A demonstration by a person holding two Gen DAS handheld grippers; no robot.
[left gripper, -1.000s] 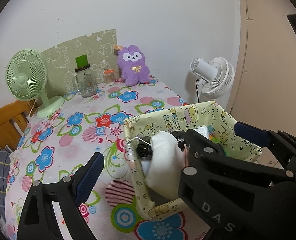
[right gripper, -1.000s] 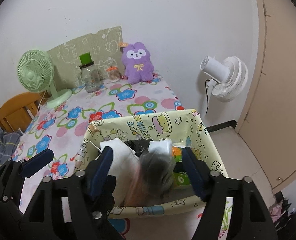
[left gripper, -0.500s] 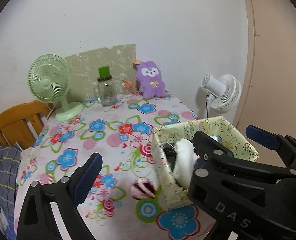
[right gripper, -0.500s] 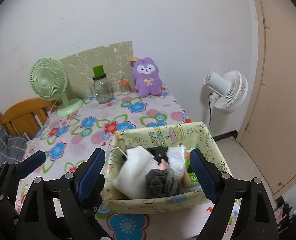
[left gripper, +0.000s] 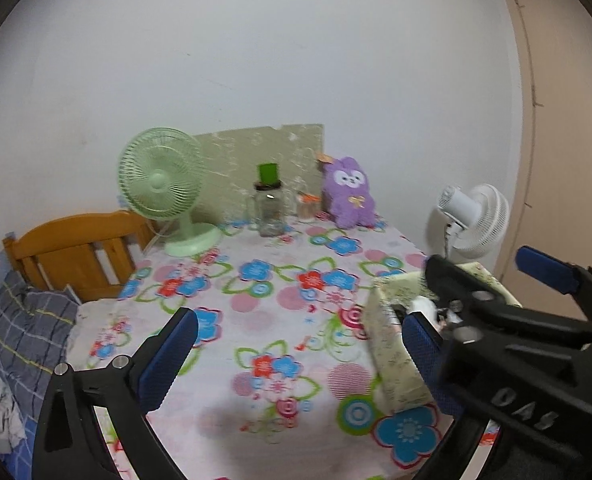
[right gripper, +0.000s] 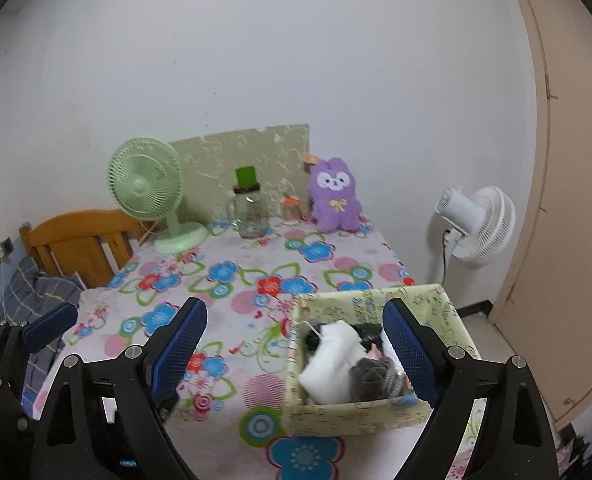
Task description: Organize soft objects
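Note:
A yellow-green printed fabric box (right gripper: 376,412) stands on the flowered table at its near right corner. Inside lie a white soft bundle (right gripper: 328,356), a grey soft item (right gripper: 370,372) and some darker things. My right gripper (right gripper: 294,348) hovers back from the box, wide open and empty, its right finger in front of the box's inside. My left gripper (left gripper: 296,352) is above the tablecloth to the left of the box (left gripper: 392,360), its jaws opening with nothing between them. A purple plush (right gripper: 334,196) sits against the wall at the far edge.
At the table's back stand a green desk fan (right gripper: 146,188), a glass jar with a green lid (right gripper: 250,212) and a small orange-lidded jar (right gripper: 290,210). A white fan (right gripper: 476,224) stands beyond the right edge. A wooden chair (left gripper: 76,248) and checked bedding (left gripper: 28,328) are at the left.
Both grippers have drawn back and up from the box, and their jaws stand wider. The grey soft item that was between the right fingers now lies in the box.

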